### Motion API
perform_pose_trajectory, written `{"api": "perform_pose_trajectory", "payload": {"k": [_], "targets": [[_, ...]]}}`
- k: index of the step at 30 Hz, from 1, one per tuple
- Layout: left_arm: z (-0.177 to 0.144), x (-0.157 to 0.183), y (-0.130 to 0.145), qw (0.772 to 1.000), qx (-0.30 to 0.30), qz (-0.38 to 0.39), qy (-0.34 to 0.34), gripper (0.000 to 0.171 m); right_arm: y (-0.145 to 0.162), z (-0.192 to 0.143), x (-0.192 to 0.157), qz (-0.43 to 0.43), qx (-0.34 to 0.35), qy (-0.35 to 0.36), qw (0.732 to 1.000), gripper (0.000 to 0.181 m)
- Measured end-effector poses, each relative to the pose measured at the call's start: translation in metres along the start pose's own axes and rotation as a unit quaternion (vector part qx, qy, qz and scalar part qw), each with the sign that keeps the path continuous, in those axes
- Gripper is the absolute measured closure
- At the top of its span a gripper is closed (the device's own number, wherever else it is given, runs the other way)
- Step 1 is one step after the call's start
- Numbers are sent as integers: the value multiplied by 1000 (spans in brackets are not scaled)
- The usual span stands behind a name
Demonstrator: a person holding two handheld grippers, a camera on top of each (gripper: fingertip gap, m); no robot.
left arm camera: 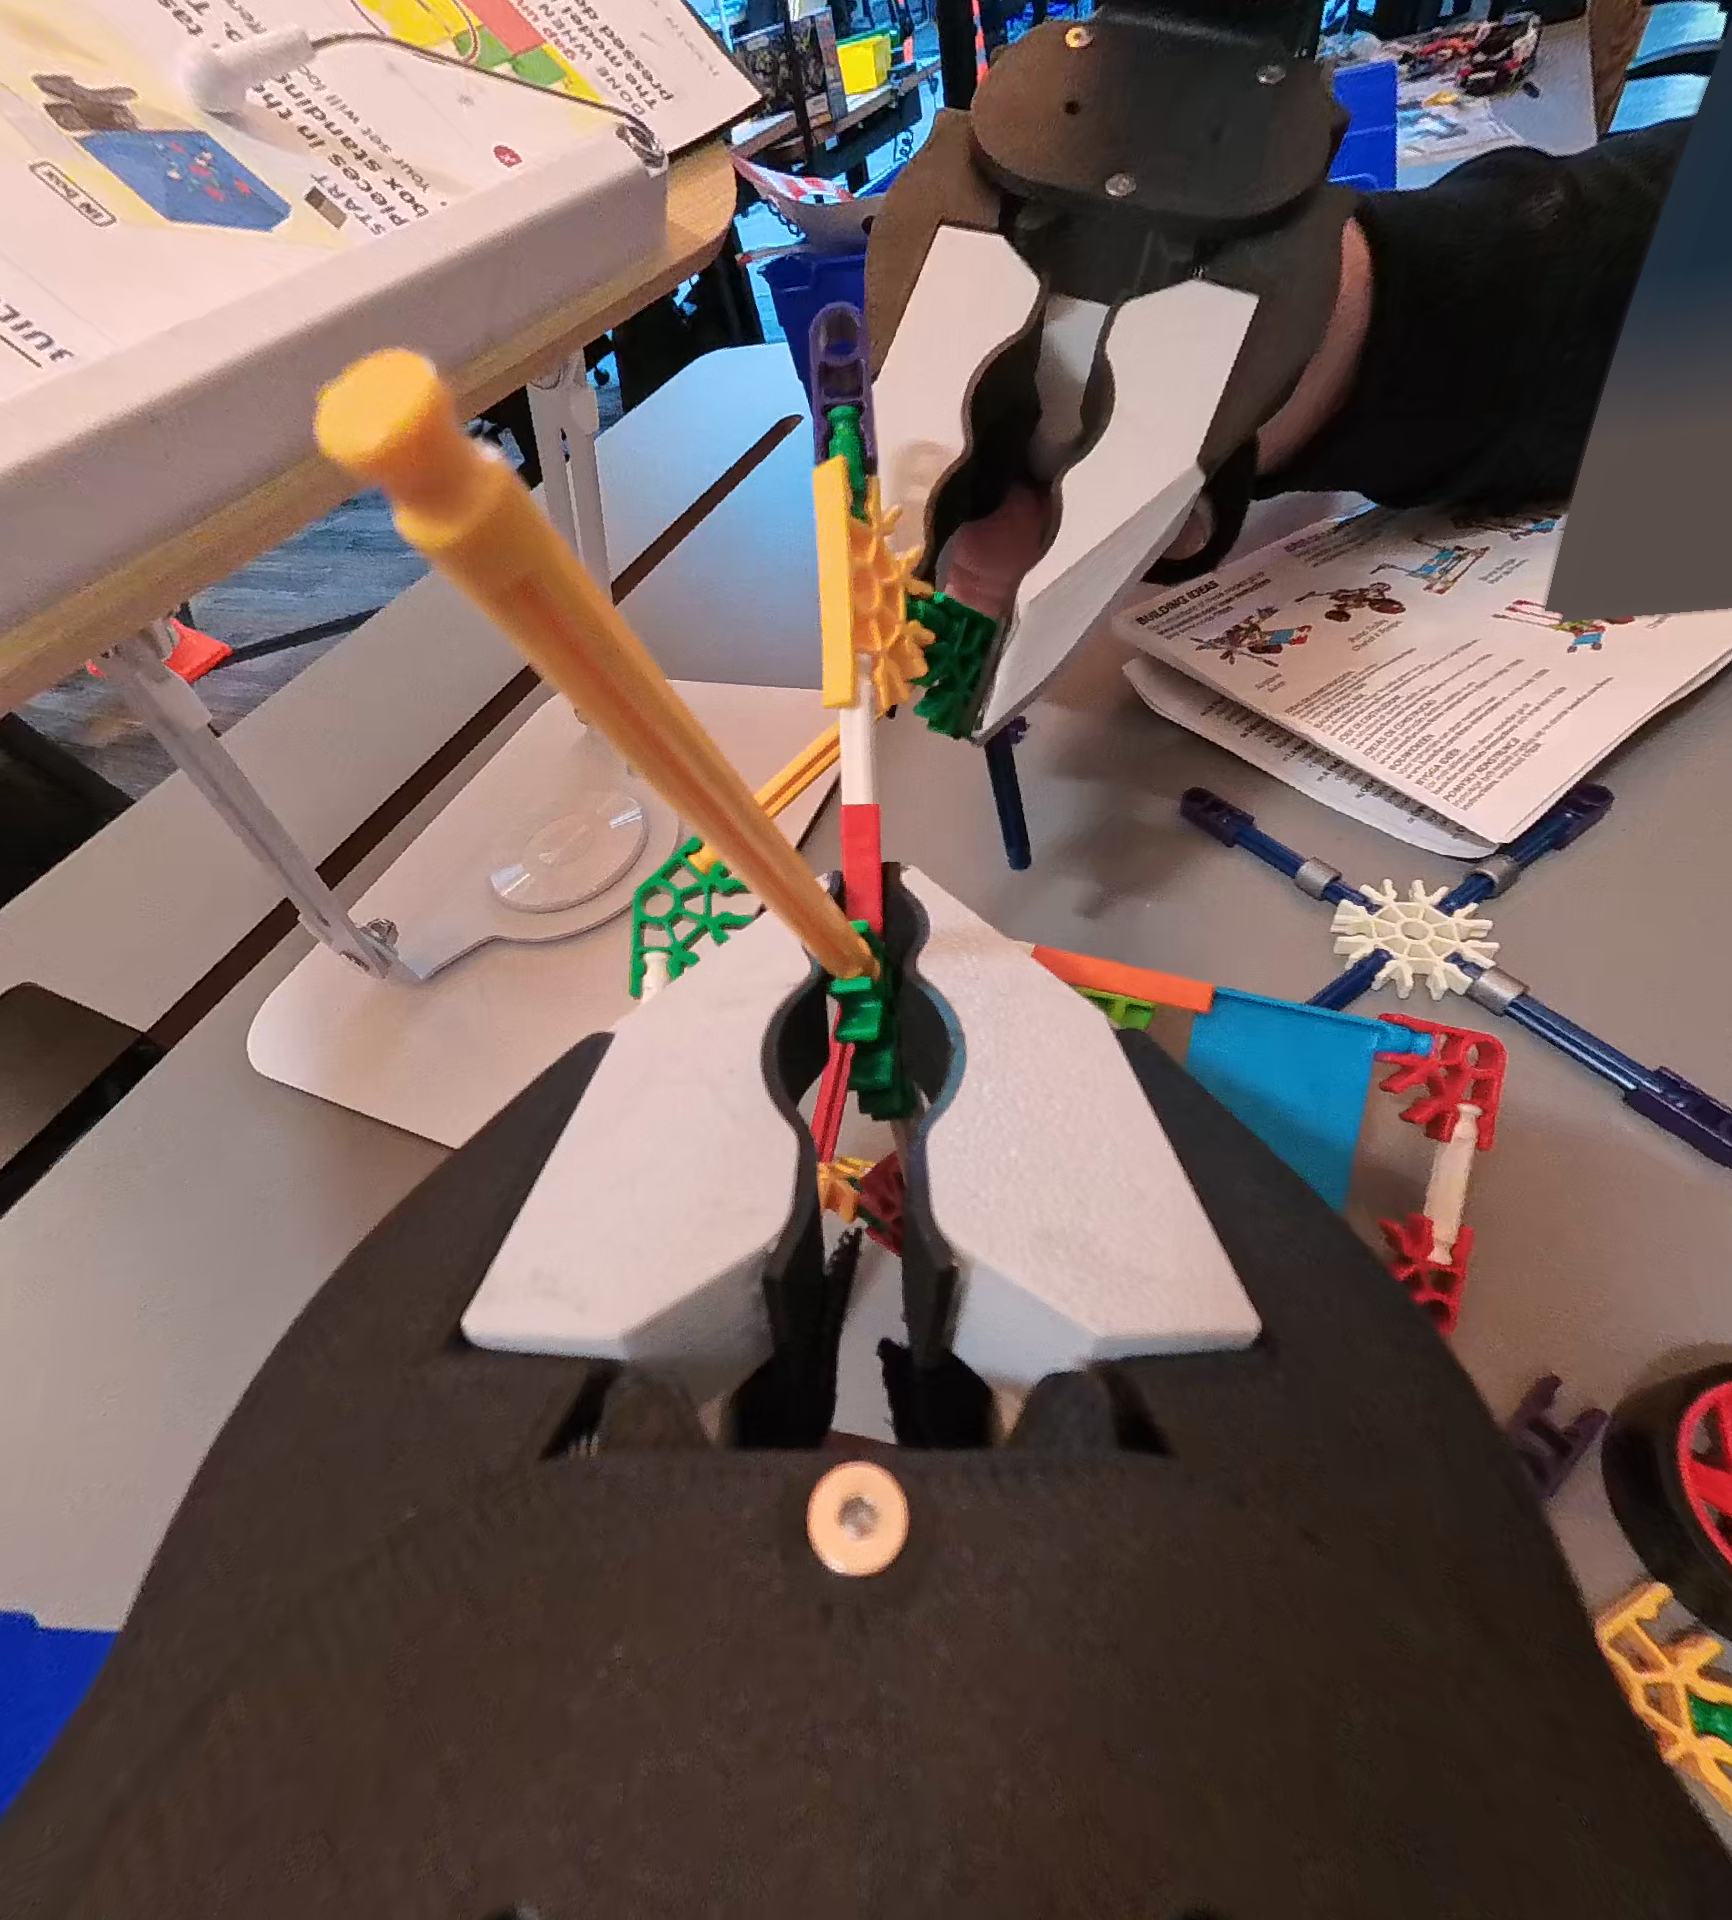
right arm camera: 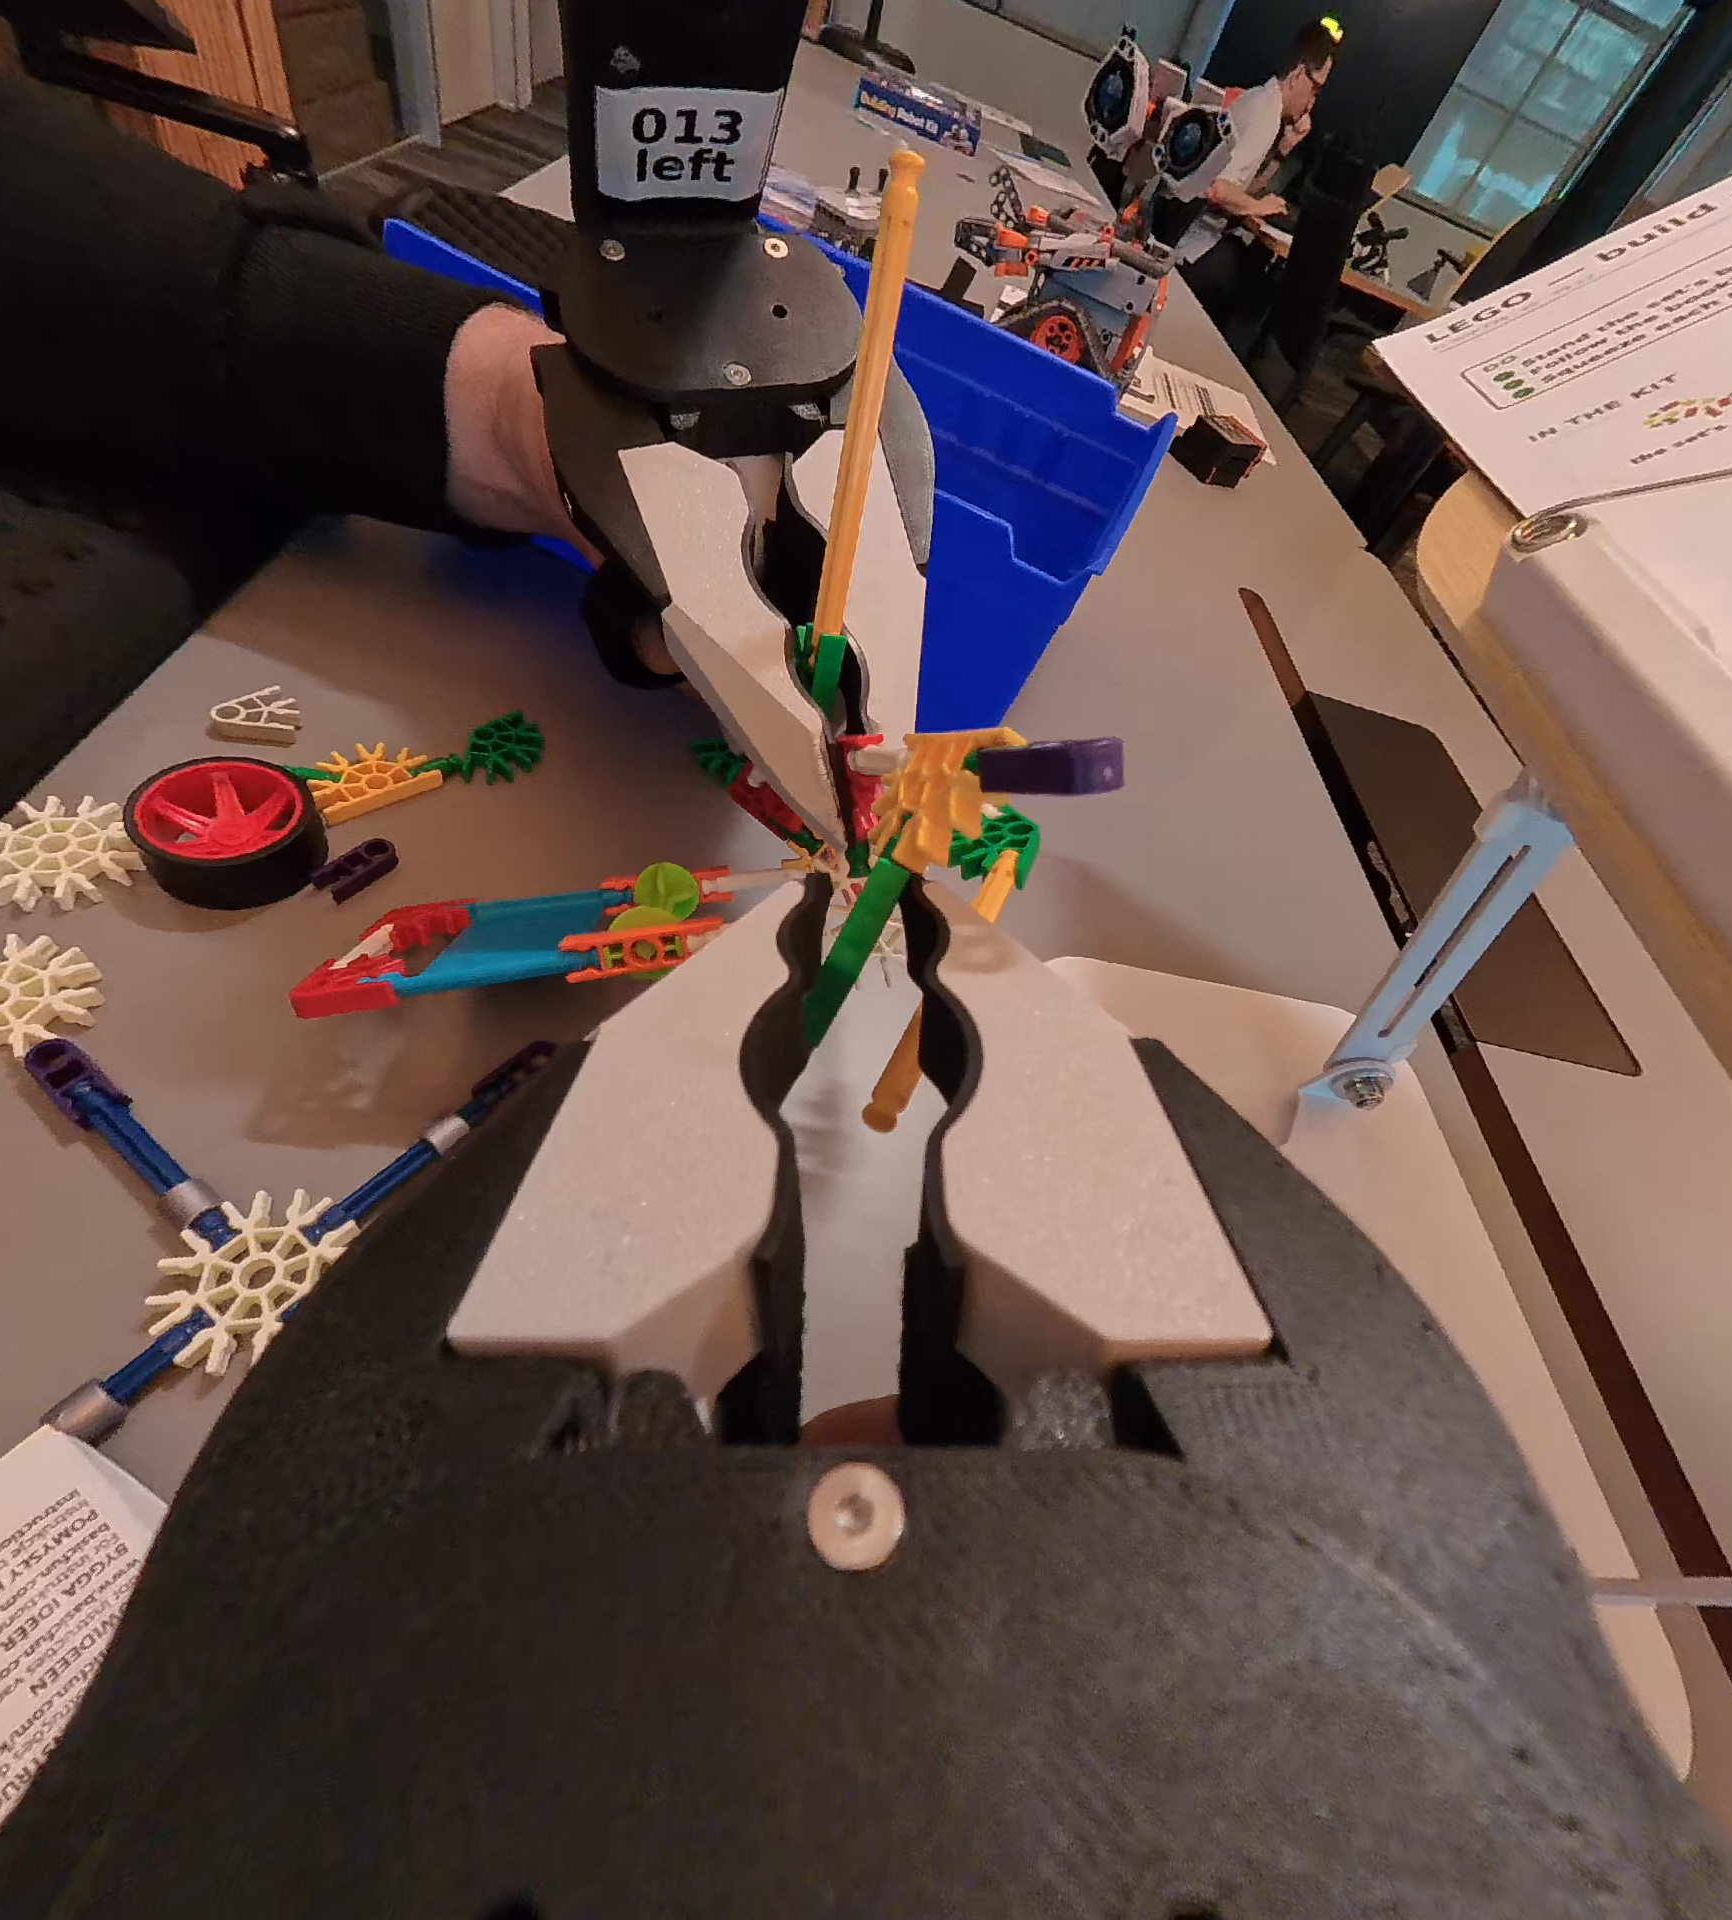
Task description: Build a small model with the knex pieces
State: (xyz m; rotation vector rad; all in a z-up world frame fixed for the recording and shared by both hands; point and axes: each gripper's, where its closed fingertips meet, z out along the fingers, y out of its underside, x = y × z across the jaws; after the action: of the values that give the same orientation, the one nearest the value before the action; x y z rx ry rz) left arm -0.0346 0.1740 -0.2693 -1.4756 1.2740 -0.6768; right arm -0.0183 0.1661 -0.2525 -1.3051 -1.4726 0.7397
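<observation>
Left gripper jaws pinching green plastic connector carrying long yellow plastic rod; right gripper jaws pinching green connector at same colourful rod-and-connector assembly, above grey worktop middle.

A grey table carries the toy pieces. On it lie cream snowflake connectors, a red-hubbed wheel, a cross of blue rods, a small purple clip and a blue-panelled frame. An open booklet, a blue bin and a white stand base also rest there, the base seemingly flat.
</observation>
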Motion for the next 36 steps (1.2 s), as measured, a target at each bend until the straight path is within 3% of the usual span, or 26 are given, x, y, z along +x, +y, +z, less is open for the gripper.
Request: {"api": "perform_pose_trajectory", "payload": {"k": [9,14,22,36], "targets": [[0,0,2,1000,-4,-2,-1,167,2,1,-1,-16,-9,5,1000,170],[-2,-2,2,1000,-10,0,-8,156,3,0,1,-12,-7,5,1000,171],[-3,2,3,1000,-18,18,-4,167,2,0,-3,-26,-4,1,1000,172],[-4,6,0,988,-51,138,-53,165,-5,-5,-7,-14,20,-20,999,165]]}}
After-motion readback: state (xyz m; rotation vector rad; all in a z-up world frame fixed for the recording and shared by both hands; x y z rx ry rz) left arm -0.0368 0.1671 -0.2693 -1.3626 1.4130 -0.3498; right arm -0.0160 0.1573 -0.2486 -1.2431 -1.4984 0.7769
